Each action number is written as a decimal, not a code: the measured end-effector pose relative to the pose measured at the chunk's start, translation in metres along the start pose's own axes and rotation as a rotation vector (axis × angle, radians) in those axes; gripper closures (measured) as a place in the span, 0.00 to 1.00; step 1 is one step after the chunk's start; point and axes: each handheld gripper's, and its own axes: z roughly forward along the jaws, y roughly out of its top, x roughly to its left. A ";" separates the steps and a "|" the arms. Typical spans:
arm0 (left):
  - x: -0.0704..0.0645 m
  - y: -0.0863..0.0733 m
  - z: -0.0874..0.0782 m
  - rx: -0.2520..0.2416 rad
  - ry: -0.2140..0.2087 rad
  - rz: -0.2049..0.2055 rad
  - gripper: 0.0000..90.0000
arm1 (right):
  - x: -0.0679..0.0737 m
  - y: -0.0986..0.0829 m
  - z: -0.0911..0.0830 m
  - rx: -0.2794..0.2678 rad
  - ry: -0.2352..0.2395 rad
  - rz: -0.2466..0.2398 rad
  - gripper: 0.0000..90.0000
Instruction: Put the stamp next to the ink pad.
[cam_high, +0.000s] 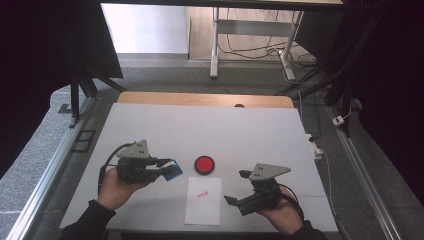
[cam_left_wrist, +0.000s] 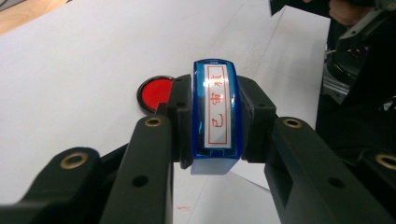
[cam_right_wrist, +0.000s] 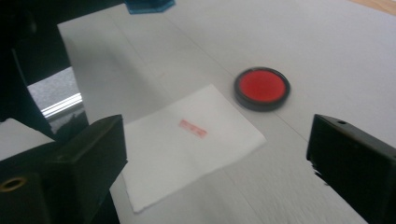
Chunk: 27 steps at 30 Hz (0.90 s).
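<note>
1. While the left gripper (cam_high: 161, 169) hangs over the left half of the bench (cam_high: 150, 125), just left of its middle, its jaws are clamped on a blue stamp (cam_high: 171, 169), which is held clear above the white surface.
2. In the left gripper view the stamp (cam_left_wrist: 216, 116) stands between the two jaws, pinched on both flat sides, its white label with a red frame and red characters facing the camera.
3. The round red ink pad (cam_high: 204, 164) in its black rim lies near the middle of the bench, just right of the stamp and apart from it; in the left gripper view the ink pad (cam_left_wrist: 154, 92) sits on the bench beyond the left jaw.
4. A white sheet of paper (cam_high: 203, 201) lies just below the ink pad, reaching close to the near edge of the bench, and a small red stamped mark (cam_high: 202, 195) shows on its upper half.
5. The right gripper (cam_high: 235, 187) is held over the near right part of the bench, right of the paper, with its jaws spread wide and nothing between them.
6. In the right gripper view the paper (cam_right_wrist: 187, 144), its stamped mark (cam_right_wrist: 193, 129) and the ink pad (cam_right_wrist: 262, 88) lie in the gap between the wide jaws, and the blue stamp (cam_right_wrist: 149, 5) shows at the top edge.
</note>
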 end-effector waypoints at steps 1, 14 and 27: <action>0.001 -0.001 0.000 0.002 0.004 -0.003 0.77 | -0.001 -0.003 -0.003 0.003 -0.008 0.010 0.04; 0.008 -0.013 -0.003 0.033 0.049 -0.055 0.77 | -0.011 -0.029 -0.030 0.003 -0.114 0.098 0.00; 0.019 -0.025 -0.002 0.067 0.117 -0.109 0.77 | -0.015 -0.046 -0.048 0.022 -0.234 0.138 0.00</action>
